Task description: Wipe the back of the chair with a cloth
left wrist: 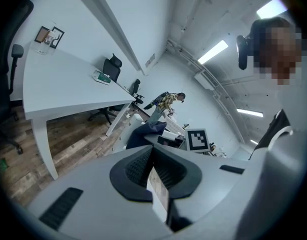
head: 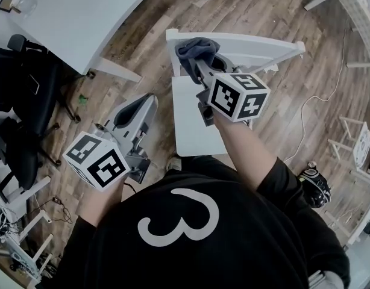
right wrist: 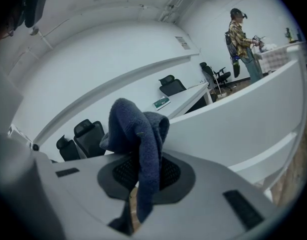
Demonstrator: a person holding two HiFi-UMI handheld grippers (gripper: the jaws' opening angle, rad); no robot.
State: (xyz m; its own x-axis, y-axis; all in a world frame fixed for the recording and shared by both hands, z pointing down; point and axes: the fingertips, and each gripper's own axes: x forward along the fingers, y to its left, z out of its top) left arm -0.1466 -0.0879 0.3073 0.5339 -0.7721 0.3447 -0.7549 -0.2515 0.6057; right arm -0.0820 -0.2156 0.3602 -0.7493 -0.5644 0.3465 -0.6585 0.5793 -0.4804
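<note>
Head view: right gripper (head: 200, 64) holds blue cloth (head: 196, 48) at left end of white chair back (head: 257, 46); left gripper (head: 143, 107) hangs aside over floor.
Left gripper view: jaws pressed together, nothing between.
Right gripper view: jaws pinch cloth by one fold.
Risk: rail friction could drag cloth loose; unbraced chair might slide.

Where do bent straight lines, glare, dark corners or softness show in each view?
Head view: the fisheye bows the white table and the floorboards. Left gripper view: strip lights glare at upper right, and the corners go dark. Right gripper view: the cloth near the lens looks slightly soft, and the chair back curves.
</note>
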